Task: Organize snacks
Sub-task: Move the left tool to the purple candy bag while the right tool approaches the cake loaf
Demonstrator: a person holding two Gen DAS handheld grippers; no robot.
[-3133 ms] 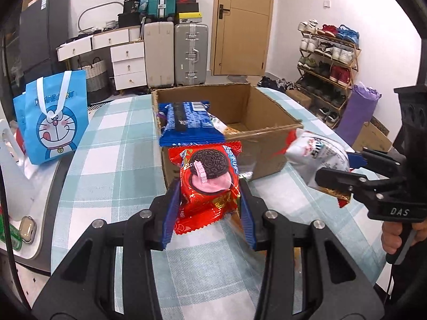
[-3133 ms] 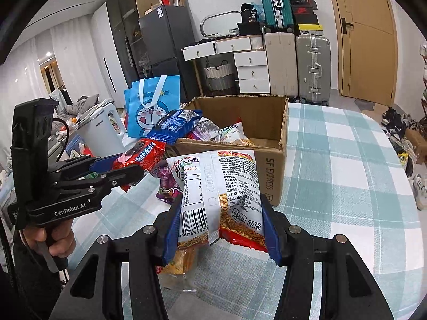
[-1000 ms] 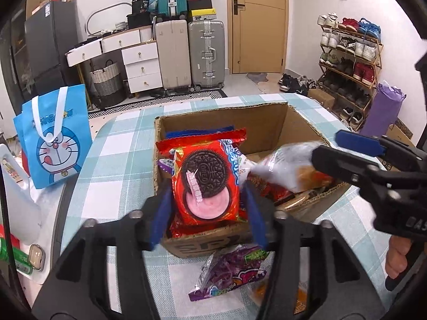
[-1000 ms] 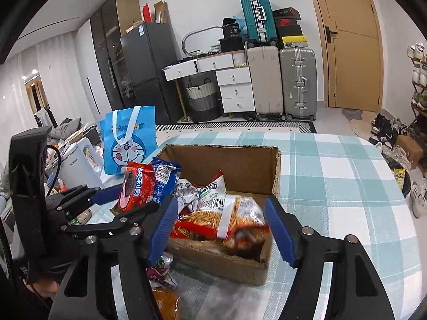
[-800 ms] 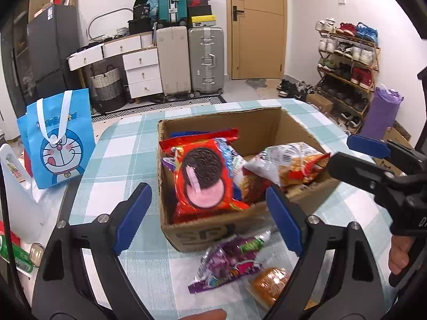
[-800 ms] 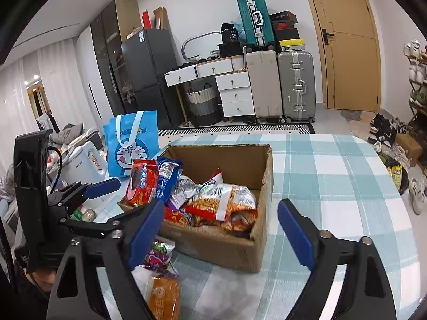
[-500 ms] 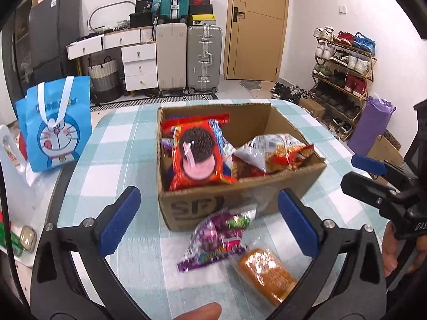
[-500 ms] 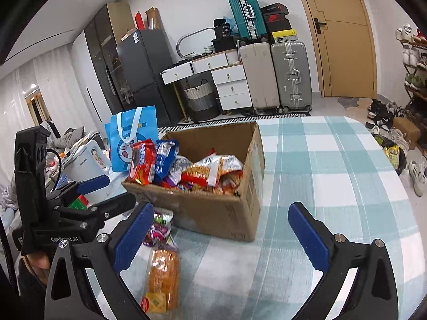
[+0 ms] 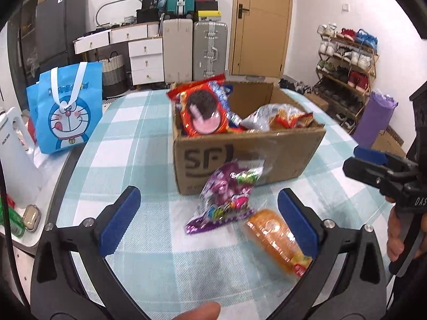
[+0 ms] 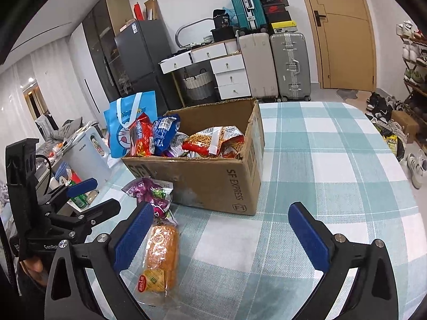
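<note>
An open cardboard box [image 9: 248, 154] [image 10: 213, 184] stands on the checked table. Inside it, a red Oreo pack [image 9: 204, 112] [image 10: 141, 138] leans upright at the left and a white and red noodle bag [image 9: 277, 118] [image 10: 213, 140] lies at the right. A purple candy bag [image 9: 229, 194] [image 10: 152, 189] and an orange bread packet [image 9: 275, 237] [image 10: 161, 253] lie on the cloth before the box. My left gripper [image 9: 208, 205] is open just short of these two. My right gripper [image 10: 220, 213] is open and empty, the bread beside its left finger.
A blue cartoon tote bag [image 9: 66, 112] and a white kettle [image 9: 13, 160] stand left of the table. The cloth right of the box [image 10: 333, 160] is bare. A fingertip [image 9: 197, 312] shows at the bottom edge. Suitcases, drawers and a shoe rack line the walls.
Both grippers went from shut to wide open, leaving the Oreo pack and the noodle bag in the box. Both then drew back from the box towards the candy bag and bread.
</note>
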